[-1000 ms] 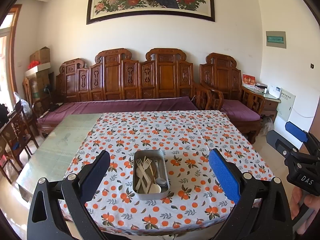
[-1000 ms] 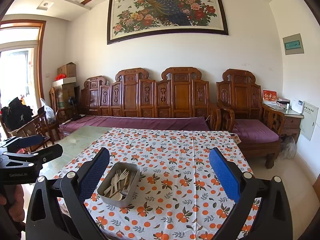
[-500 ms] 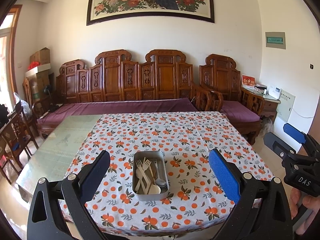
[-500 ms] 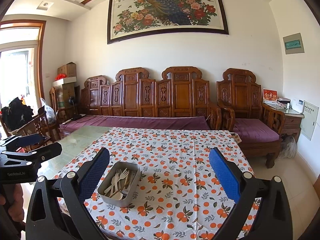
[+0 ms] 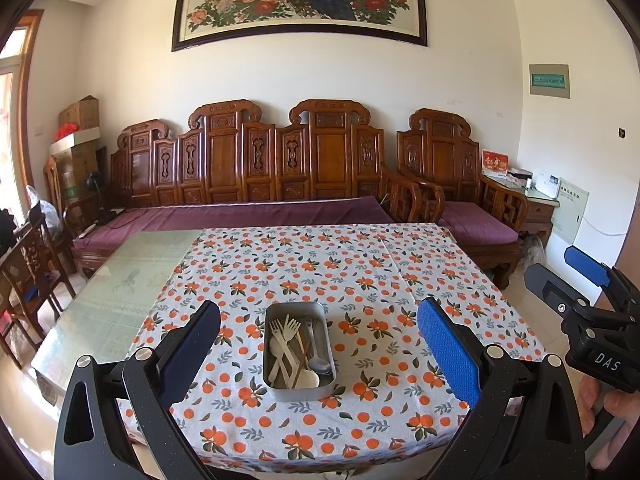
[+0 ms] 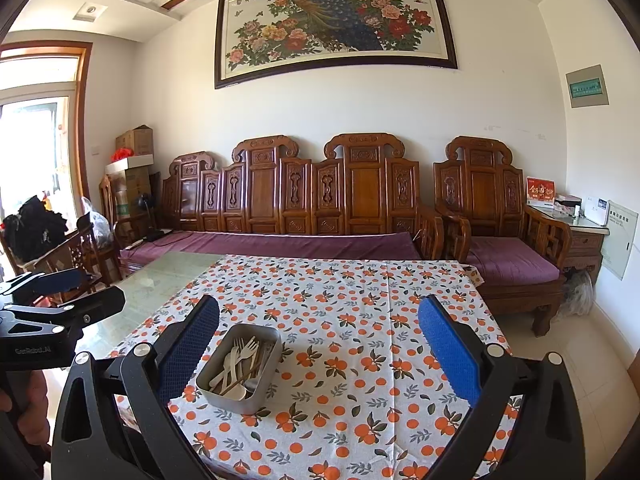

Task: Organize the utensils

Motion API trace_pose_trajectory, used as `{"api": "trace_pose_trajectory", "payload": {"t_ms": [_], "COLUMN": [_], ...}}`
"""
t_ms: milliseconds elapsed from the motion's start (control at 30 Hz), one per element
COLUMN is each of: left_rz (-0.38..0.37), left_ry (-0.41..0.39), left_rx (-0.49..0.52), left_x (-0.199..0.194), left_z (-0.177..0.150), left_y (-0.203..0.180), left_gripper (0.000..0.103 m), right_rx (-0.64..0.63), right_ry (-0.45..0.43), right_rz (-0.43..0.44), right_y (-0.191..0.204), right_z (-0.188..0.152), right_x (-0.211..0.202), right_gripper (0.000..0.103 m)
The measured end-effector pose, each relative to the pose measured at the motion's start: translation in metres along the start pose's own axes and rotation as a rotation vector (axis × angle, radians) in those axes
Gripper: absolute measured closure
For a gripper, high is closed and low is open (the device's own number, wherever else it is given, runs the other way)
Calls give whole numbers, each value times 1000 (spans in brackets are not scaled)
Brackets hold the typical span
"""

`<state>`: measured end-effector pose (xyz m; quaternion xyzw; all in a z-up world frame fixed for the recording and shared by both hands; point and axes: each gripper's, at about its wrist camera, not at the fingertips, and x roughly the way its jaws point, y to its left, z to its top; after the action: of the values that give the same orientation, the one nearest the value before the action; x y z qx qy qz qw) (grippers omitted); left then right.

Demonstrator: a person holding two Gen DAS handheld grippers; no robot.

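Left wrist view: left tongs (image 5: 318, 354) spread wide, empty; the grey rectangular metal tin (image 5: 298, 350) sits between their tips on the orange-print cloth bench (image 5: 400, 280).
Utensils: pale plastic forks (image 5: 285, 330), a steel spoon (image 5: 318, 356), thin brown sticks, all jumbled inside.

Right wrist view: right tongs (image 6: 318, 352) agape, empty; tin (image 6: 240, 368) by the left tip.
Progress: gathered together, unsorted; early or finished, unclear.

Painting (image 5: 304, 0) top cut off
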<state>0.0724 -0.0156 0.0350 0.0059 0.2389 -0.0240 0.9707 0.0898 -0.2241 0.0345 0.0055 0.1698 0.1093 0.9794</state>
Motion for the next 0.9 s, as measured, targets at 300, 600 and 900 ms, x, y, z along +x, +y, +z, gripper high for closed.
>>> {"api": "trace_pose_trajectory", "payload": {"t_ms": [300, 600, 900], "left_rz": [0, 0, -1], "left_ry": [0, -1, 1], "left_rx": [-4, -2, -4], "left_x": [-1, -2, -2], "left_z": [-1, -3, -3], "left_y": [1, 2, 5], "left_gripper": [8, 8, 8], "right_rx": [1, 2, 2], "right_ry": [1, 1, 3], "right_rz": [0, 0, 0], "right_y": [2, 2, 4], "right_z": [-1, -1, -3], "right_x": [1, 1, 2], "right_gripper": [3, 3, 3]}}
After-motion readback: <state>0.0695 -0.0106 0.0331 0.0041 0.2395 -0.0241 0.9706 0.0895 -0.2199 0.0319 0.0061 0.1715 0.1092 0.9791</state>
